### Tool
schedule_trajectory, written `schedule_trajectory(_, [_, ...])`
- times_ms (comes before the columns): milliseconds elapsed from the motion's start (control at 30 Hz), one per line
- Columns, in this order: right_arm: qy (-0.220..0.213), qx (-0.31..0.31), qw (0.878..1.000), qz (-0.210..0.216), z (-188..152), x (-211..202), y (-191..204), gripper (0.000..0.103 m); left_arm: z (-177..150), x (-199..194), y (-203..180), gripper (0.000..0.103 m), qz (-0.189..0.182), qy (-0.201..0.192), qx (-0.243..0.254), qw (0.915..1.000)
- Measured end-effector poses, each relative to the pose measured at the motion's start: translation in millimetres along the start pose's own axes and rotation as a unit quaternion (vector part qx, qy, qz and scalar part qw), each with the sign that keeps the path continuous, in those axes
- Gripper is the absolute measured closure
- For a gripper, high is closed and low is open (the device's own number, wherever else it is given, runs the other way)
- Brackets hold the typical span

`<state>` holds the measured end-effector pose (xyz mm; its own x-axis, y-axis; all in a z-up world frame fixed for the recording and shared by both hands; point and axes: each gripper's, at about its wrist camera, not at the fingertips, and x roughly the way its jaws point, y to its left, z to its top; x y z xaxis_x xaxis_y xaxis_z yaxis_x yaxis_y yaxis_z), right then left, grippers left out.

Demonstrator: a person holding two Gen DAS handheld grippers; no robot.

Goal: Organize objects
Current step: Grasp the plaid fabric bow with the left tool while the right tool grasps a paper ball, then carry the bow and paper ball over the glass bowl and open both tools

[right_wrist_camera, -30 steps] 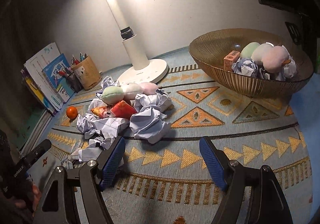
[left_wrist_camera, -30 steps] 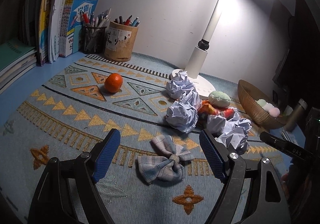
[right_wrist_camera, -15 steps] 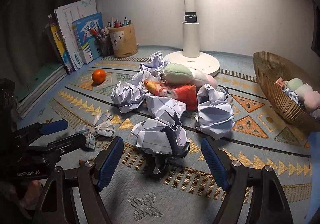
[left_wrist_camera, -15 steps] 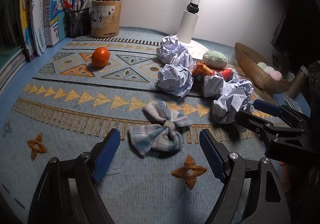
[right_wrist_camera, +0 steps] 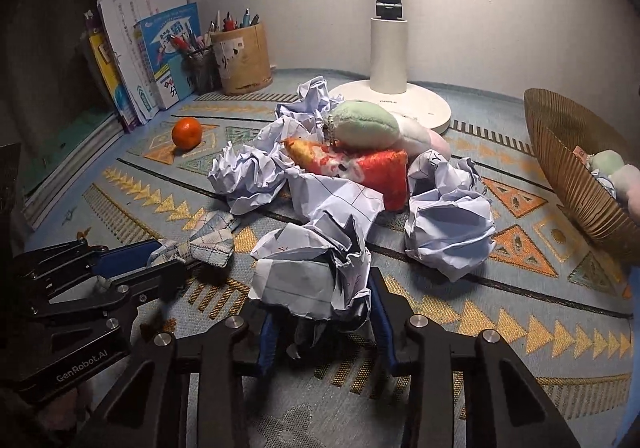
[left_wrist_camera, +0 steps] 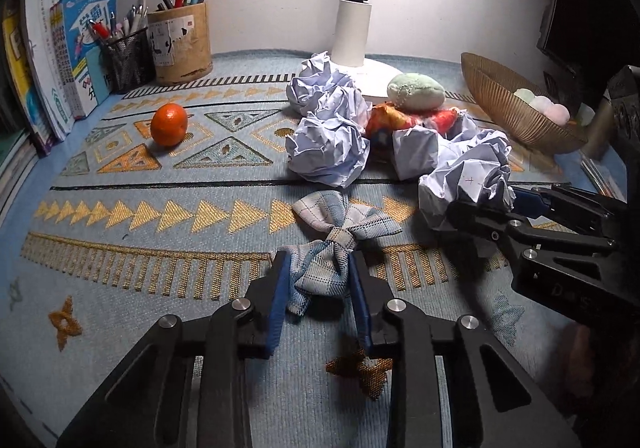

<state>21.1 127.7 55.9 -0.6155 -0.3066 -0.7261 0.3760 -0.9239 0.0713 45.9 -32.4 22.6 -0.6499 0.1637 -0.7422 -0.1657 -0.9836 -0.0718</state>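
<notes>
Plaid bow [left_wrist_camera: 334, 248] on mat [left_wrist_camera: 160, 248], near lobe pinched by left gripper [left_wrist_camera: 318, 280]. Right gripper [right_wrist_camera: 320, 312] clamps a paper ball [right_wrist_camera: 312, 272] beside it. Grasp step for both; next likely lift clear, carry toward wicker bowl [right_wrist_camera: 568, 167].

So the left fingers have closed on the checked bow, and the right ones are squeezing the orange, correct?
Not quite. The left gripper is closed on the checked bow, but the right gripper holds a crumpled paper ball, as the right wrist view shows. The orange sits untouched on the mat.
</notes>
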Motion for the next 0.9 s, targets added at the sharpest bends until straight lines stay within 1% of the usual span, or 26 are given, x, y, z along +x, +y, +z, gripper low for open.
schedule_trajectory(67, [-0.019,0.000,1.000,0.010,-2,-12,-1,0.065,-1,-6,-2,0.079,-0.006,-0.009,-0.003,0.9999])
schedule_trajectory(133, [-0.041,0.003,0.999,0.020,-4,-29,-3,0.065,-1,-17,-4,0.079,-0.033,-0.026,-0.017,0.9990])
schedule_trajectory(200, [-0.065,0.009,0.997,0.029,-7,-49,-11,0.065,1,-29,-11,0.079,-0.048,-0.046,-0.020,0.9976])
schedule_trajectory(300, [-0.094,0.014,0.995,0.012,-12,-80,-29,0.065,11,-43,-28,0.079,-0.070,-0.083,-0.016,0.9940])
schedule_trajectory(367, [-0.099,0.030,0.995,-0.006,-16,-93,-48,0.065,19,-44,-40,0.079,-0.089,-0.102,-0.020,0.9906])
schedule_trajectory(433, [-0.095,0.047,0.994,-0.019,-21,-97,-70,0.064,25,-37,-54,0.079,-0.114,-0.110,-0.026,0.9870])
schedule_trajectory(467, [-0.087,0.056,0.994,-0.025,-24,-96,-81,0.064,28,-30,-61,0.079,-0.126,-0.106,-0.030,0.9858])
schedule_trajectory(533, [-0.056,0.069,0.996,-0.022,-29,-87,-99,0.064,31,-16,-77,0.079,-0.139,-0.098,-0.030,0.9850])
schedule_trajectory(567, [-0.039,0.072,0.996,-0.022,-32,-82,-106,0.064,31,-10,-85,0.079,-0.140,-0.093,-0.026,0.9854])
schedule_trajectory(600, [-0.028,0.075,0.996,-0.030,-36,-78,-112,0.064,30,-5,-93,0.079,-0.140,-0.088,-0.020,0.9861])
schedule_trajectory(667, [-0.015,0.080,0.996,-0.040,-43,-73,-120,0.064,26,0,-110,0.079,-0.134,-0.081,0.002,0.9877])
schedule_trajectory(733, [-0.010,0.090,0.995,-0.032,-49,-70,-129,0.064,23,3,-123,0.079,-0.112,-0.080,0.032,0.9900])
schedule_trajectory(767, [-0.006,0.096,0.995,-0.028,-51,-67,-132,0.064,21,4,-128,0.079,-0.107,-0.078,0.042,0.9903])
schedule_trajectory(833, [0.003,0.103,0.994,-0.027,-52,-63,-136,0.064,18,5,-133,0.079,-0.100,-0.071,0.053,0.9911])
schedule_trajectory(900, [0.001,0.101,0.994,-0.029,-53,-63,-135,0.064,18,5,-133,0.079,-0.101,-0.068,0.052,0.9912])
